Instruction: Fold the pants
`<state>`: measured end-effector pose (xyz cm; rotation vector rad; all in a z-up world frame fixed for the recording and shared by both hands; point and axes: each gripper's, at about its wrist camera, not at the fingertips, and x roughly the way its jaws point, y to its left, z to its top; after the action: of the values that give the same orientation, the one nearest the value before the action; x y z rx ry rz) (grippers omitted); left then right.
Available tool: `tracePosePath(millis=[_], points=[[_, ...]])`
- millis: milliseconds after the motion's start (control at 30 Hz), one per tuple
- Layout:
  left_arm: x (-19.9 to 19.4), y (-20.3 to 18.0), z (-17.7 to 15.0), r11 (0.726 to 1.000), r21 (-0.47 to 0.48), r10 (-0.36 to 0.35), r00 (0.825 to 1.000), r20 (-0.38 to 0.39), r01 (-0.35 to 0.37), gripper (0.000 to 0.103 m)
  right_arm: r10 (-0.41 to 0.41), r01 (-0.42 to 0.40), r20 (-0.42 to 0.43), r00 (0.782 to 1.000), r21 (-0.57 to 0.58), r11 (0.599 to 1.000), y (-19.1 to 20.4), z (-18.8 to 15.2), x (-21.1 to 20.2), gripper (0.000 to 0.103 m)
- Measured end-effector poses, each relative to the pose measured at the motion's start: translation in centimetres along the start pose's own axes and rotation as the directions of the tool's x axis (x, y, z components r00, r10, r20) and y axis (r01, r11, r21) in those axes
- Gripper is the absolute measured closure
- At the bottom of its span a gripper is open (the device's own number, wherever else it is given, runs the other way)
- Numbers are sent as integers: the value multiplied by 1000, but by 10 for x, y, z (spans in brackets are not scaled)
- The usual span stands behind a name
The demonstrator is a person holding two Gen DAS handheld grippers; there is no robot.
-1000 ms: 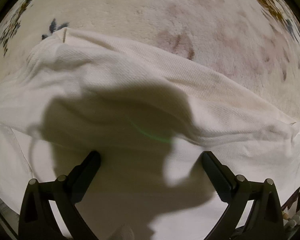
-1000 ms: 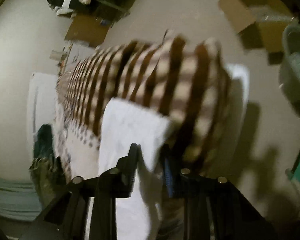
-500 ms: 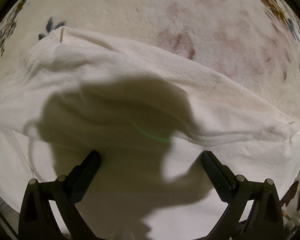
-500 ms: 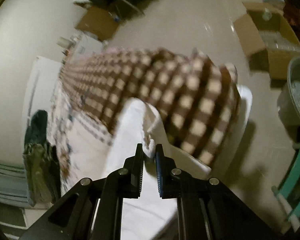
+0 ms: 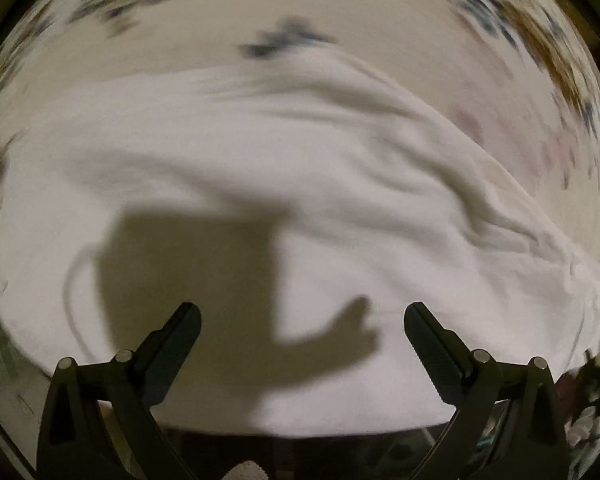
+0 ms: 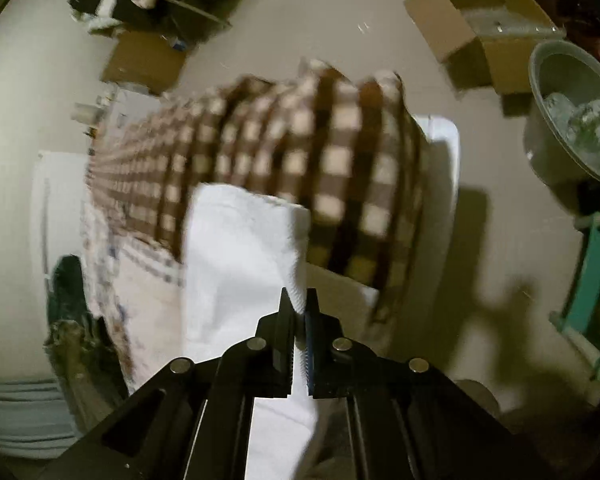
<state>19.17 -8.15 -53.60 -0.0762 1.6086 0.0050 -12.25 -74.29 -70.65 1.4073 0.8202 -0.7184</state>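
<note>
White pants (image 5: pixel 300 184) lie spread and wrinkled over a cream patterned blanket (image 5: pixel 380 24), seen from straight above in the blurred left wrist view. My left gripper (image 5: pixel 302 320) hangs open above the cloth, nothing between its fingers. In the right wrist view a strip of the same white pants (image 6: pixel 240 248) runs from the bed up into my right gripper (image 6: pixel 299 312), whose pads are shut on a thin fold of the cloth's edge.
A brown-and-cream checked blanket (image 6: pixel 300 160) covers the bed beyond the pants. Cardboard boxes (image 6: pixel 480 32) and a grey basin (image 6: pixel 572 120) stand on the floor at the right, a teal frame (image 6: pixel 596 280) at the edge. Dark clutter (image 6: pixel 140 0) lies far left.
My right gripper's jaws have closed onto the pants' edge. The left gripper, still open, has risen and shifted, so more of the pants and blanket shows below it.
</note>
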Motion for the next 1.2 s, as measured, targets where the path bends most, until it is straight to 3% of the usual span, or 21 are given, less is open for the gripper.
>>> tracePosePath(millis=[167,333,433,600,633,700,733,767,900,933,967,1200], points=[[-32,108,-10,976,-219,18,998,57,-5,0,17,-23,-149,989,-39,999,17,-27,29,86],[-39,206,-15,931,-364,61,995,83,-27,0,26,-29,-166,986,-17,999,36,-71,49,86],[-33,242,-18,899,-439,52,995,82,-11,0,35,-30,-155,987,33,999,41,-91,51,86],[-17,285,-23,866,-499,2,997,77,37,1,-43,40,-204,978,-22,999,52,-133,54,79],[-13,289,-23,861,-506,-18,997,79,55,8,-56,49,-208,977,-36,998,52,-141,55,79],[-5,295,-25,841,-523,-95,990,108,138,38,-64,54,-202,977,-53,997,56,-157,57,78],[-6,296,-25,834,-527,-112,986,127,163,74,-59,50,-190,980,-52,997,57,-163,57,78],[-8,298,-25,837,-522,-108,984,139,165,81,-47,41,-182,982,-39,998,58,-170,57,78],[-31,291,-30,855,-486,-83,972,220,182,91,-55,47,-212,976,-43,998,64,-192,60,81],[-35,291,-31,854,-483,-88,969,230,193,92,-73,61,-222,972,-62,996,67,-197,63,97],[-40,293,-32,851,-483,-99,966,241,207,92,-97,81,-217,971,-81,993,71,-204,64,100],[-62,314,-32,846,-473,-115,951,288,245,93,-55,27,-202,978,-137,990,107,-230,57,103]])
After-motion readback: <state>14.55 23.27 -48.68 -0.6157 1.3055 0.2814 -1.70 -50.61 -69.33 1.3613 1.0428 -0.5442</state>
